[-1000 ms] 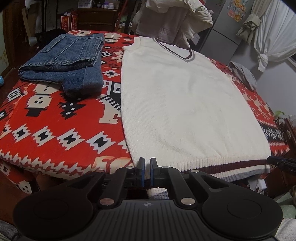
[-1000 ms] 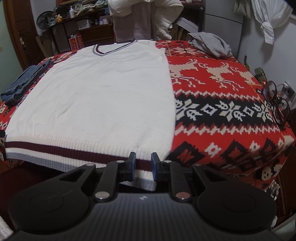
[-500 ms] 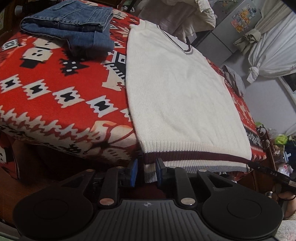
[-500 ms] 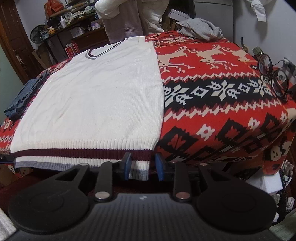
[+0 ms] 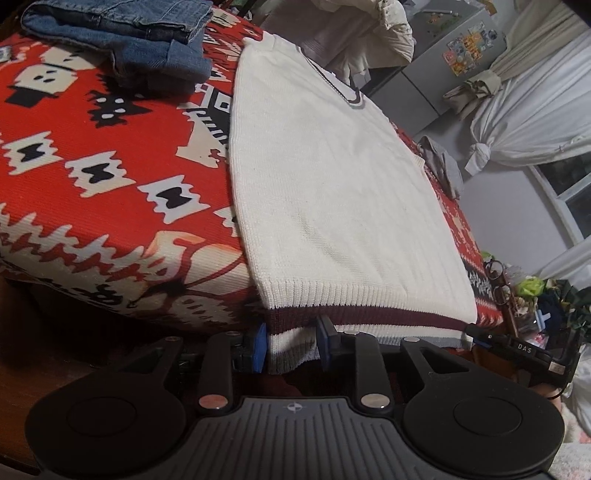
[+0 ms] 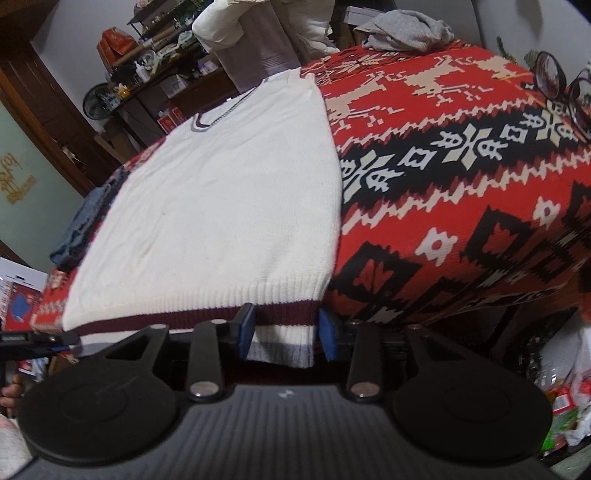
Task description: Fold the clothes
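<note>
A cream knit vest (image 5: 332, 192) (image 6: 229, 199) with a maroon and grey striped hem lies flat on the red patterned table cover (image 5: 92, 206) (image 6: 461, 192), its hem hanging over the near edge. My left gripper (image 5: 291, 343) stands open with the hem's left corner between its blue pads, the pads apart from the cloth. At the hem's right corner my right gripper (image 6: 286, 334) is likewise open, pads on either side of the striped band. Each gripper shows at the edge of the other's view.
Folded blue jeans (image 5: 122, 40) lie at the far left of the table. A grey garment (image 6: 406, 31) is bunched at the far right corner, and glasses (image 6: 565, 88) rest near the right edge. Clothes hang over a chair (image 6: 255, 48) behind the table.
Both grippers have dropped lower and moved in to the hem's corners. Their jaws went from nearly shut to open, and the hem's corners now lie between the pads.
</note>
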